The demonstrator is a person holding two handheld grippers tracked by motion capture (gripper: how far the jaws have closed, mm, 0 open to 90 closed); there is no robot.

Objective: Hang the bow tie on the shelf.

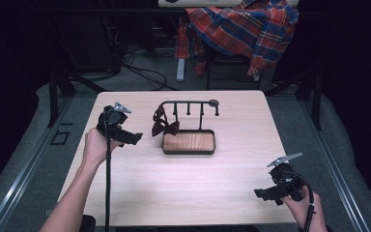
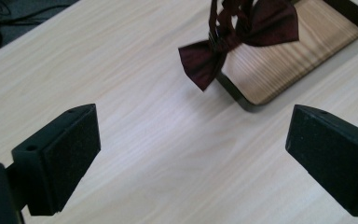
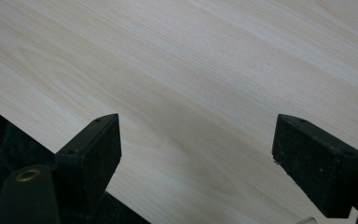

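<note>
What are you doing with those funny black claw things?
A person sits at a wooden table with a gripper in each hand. Both are open and hold nothing. The left gripper hovers close to a dark red bow tie that hangs from the left end of a small black hanger stand with a wooden tray base. The right gripper waits near the table's front right corner, over bare wood. A plaid shirt hangs on a chair behind the table.

Right gripper (image 3: 196,154) over table

Two black jaws are held wide apart with nothing between them. Pale wood-grain table top (image 3: 205,70) is seen beyond; its edge is crossed at lower left, with darkness below.
</note>
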